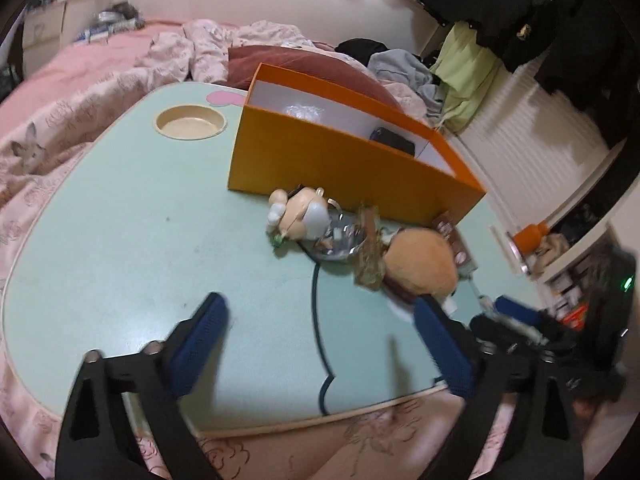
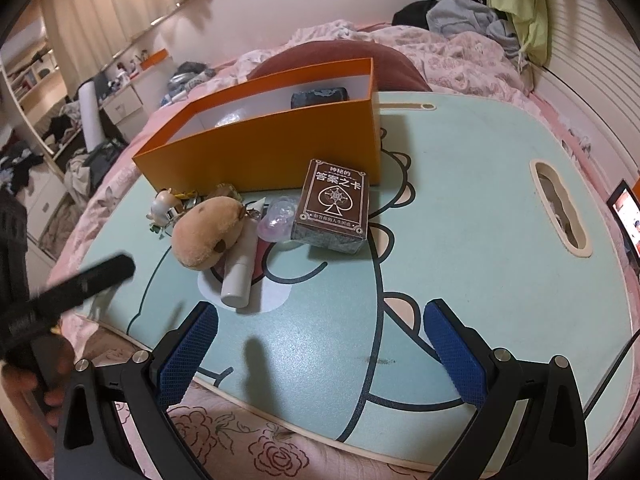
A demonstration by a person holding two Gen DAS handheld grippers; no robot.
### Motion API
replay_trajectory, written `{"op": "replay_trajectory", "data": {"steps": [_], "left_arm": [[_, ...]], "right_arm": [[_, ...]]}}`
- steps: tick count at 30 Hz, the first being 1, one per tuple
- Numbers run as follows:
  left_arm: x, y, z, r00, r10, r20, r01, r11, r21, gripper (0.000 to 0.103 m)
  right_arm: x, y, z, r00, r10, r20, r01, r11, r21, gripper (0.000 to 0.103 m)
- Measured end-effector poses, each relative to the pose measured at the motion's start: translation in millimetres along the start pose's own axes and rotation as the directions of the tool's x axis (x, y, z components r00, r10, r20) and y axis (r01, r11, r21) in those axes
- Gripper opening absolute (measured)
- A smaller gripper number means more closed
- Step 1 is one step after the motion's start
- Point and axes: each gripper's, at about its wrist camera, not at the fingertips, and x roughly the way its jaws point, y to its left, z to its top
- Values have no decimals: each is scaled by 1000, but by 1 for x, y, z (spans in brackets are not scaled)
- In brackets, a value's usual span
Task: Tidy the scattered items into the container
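Left hand-held gripper (image 1: 320, 344): jaws spread wide, nothing between the blue pads and nothing touched; it hangs tilted down over the near edge of the mint-green worktop (image 1: 120, 220). Right hand-held gripper (image 2: 320, 352): jaws likewise wide apart and empty, angled down over the near edge, well short of the items. In the right view the left tool enters at the left edge as a blurred black finger, with part of a hand (image 2: 28, 384) below it. Orange box (image 2: 260, 148): open-topped, long axis running from near left to far right in the right view, standing at the far side of the worktop; a dark object and a clear wrapped one lie inside. Scattered items lie just before its front wall. Card box (image 2: 334, 206): upright, brown face toward the camera, just beside the box's right corner. White tube (image 2: 242, 268): lying flat, long axis pointing from the camera toward the box, cap end nearest. Plush toy (image 2: 206, 236): touching the tube's left side. Clear blister (image 2: 278, 218): between tube and card box. Small figure (image 2: 164, 202): leftmost, close to the box wall. The worktop rests on a pink bed (image 1: 60, 92).
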Motion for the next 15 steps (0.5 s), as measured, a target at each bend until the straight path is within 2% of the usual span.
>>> {"op": "replay_trajectory", "data": {"steps": [2, 6, 9, 12, 15], "left_arm": [[-1, 2, 11, 999, 24, 22, -24, 1000, -12, 88], [5, 8, 32, 998, 56, 33, -55, 998, -36, 72], [13, 9, 45, 998, 66, 22, -65, 997, -47, 70], [23, 4, 51, 996, 87, 11, -87, 996, -22, 68], [32, 1, 52, 995, 95, -12, -95, 995, -15, 59]], "right_arm": [[0, -1, 0, 1000, 7, 4, -7, 1000, 5, 103], [-1, -2, 0, 1000, 15, 7, -15, 1000, 11, 103], [-1, -4, 0, 1000, 24, 13, -25, 1000, 19, 103], [-4, -11, -1, 998, 63, 31, -65, 997, 50, 103], [-8, -21, -2, 990, 126, 60, -131, 986, 99, 103]]}}
